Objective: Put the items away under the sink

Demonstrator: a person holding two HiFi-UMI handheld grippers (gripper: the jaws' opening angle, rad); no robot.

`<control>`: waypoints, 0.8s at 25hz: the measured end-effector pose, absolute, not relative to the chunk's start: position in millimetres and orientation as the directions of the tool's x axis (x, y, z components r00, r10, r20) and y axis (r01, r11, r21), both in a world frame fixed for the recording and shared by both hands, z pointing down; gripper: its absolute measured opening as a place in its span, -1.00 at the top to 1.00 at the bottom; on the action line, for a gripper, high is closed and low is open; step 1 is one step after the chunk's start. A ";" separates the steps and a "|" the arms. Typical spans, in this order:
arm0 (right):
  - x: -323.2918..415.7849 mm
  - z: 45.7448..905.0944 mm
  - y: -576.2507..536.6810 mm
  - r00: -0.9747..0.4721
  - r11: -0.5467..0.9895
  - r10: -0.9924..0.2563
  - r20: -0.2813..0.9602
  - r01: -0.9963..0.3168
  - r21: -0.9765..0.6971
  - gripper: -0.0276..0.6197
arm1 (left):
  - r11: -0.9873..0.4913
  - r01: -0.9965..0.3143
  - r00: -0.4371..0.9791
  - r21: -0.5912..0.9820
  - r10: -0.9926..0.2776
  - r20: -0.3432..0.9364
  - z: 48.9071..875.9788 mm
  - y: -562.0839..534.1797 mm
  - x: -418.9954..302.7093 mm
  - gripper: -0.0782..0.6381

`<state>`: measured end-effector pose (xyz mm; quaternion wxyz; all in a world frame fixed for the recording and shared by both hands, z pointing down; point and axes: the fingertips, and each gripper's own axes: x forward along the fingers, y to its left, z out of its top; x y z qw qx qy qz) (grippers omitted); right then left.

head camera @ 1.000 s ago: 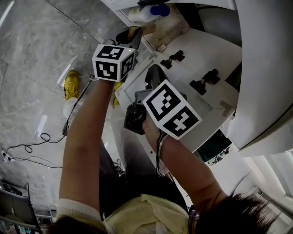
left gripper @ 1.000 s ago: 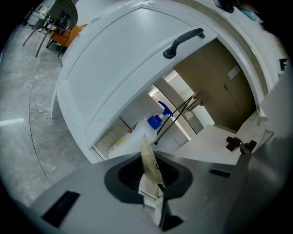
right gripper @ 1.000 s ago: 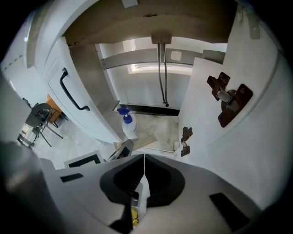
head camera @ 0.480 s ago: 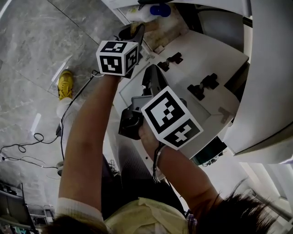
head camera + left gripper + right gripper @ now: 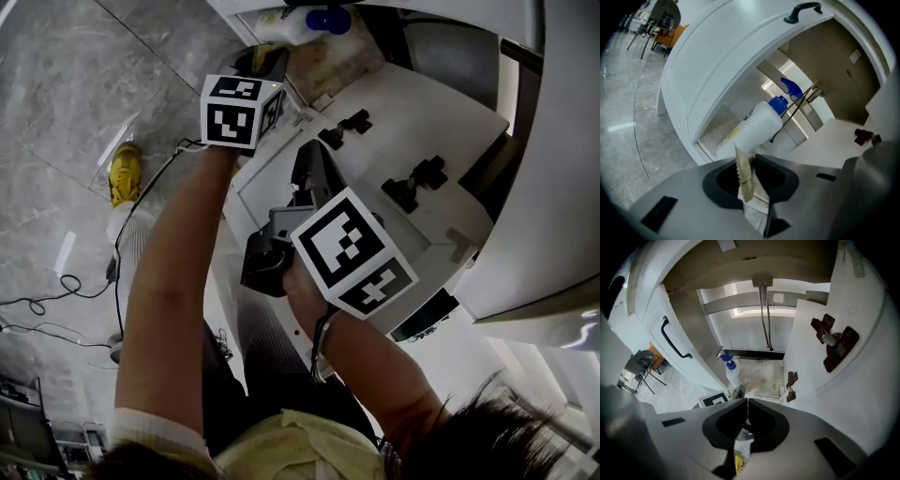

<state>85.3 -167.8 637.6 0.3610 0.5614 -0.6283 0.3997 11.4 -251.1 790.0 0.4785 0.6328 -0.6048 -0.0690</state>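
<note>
My left gripper (image 5: 265, 62) reaches to the mouth of the open cabinet under the sink. It is shut on a tan sachet (image 5: 744, 174) with a serrated edge. A white spray bottle (image 5: 754, 128) with a blue trigger lies on the cabinet floor (image 5: 764, 373) just ahead of it, and the spray bottle (image 5: 292, 24) also shows at the top of the head view. My right gripper (image 5: 307, 161) hangs back in front of the open door. Its jaws (image 5: 746, 404) are shut on a small silver and yellow packet (image 5: 740, 446). From there the tan sachet (image 5: 753, 385) shows at the cabinet's threshold.
The open white door (image 5: 422, 122) with two dark hinges (image 5: 418, 176) stands at the right. A drain pipe (image 5: 763, 315) hangs inside the cabinet. The neighbouring door has a black handle (image 5: 673, 341). A yellow shoe (image 5: 122, 173) and cables (image 5: 42, 305) lie on the grey floor.
My left gripper has moved forward with the sachet, closer to the cabinet opening and the spray bottle. The right gripper has stayed roughly where it was.
</note>
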 end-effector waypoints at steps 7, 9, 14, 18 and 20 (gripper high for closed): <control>83.2 638.6 -172.3 -0.112 0.066 -0.432 0.895 -0.994 -0.092 0.83 | 0.233 -0.790 0.183 0.567 -0.793 0.581 801.9 -251.8 4.0 0.40; 83.5 639.8 -171.0 -0.107 0.075 -0.431 0.896 -0.994 -0.083 0.83 | 0.259 -0.802 0.152 0.539 -0.783 0.603 805.0 -249.2 1.4 0.35; 89.7 642.0 -170.8 -0.093 0.055 -0.426 0.900 -0.995 -0.077 0.83 | 0.296 -0.784 0.143 0.545 -0.768 0.624 815.8 -245.9 -2.2 0.30; 91.0 644.8 -170.5 -0.082 0.053 -0.428 0.900 -0.996 -0.065 0.83 | 0.279 -0.789 0.166 0.548 -0.761 0.627 821.1 -246.0 -2.5 0.26; 89.9 646.7 -169.3 -0.079 0.058 -0.427 0.901 -0.997 -0.059 0.83 | 0.270 -0.800 0.168 0.536 -0.756 0.632 823.5 -245.6 -2.4 0.25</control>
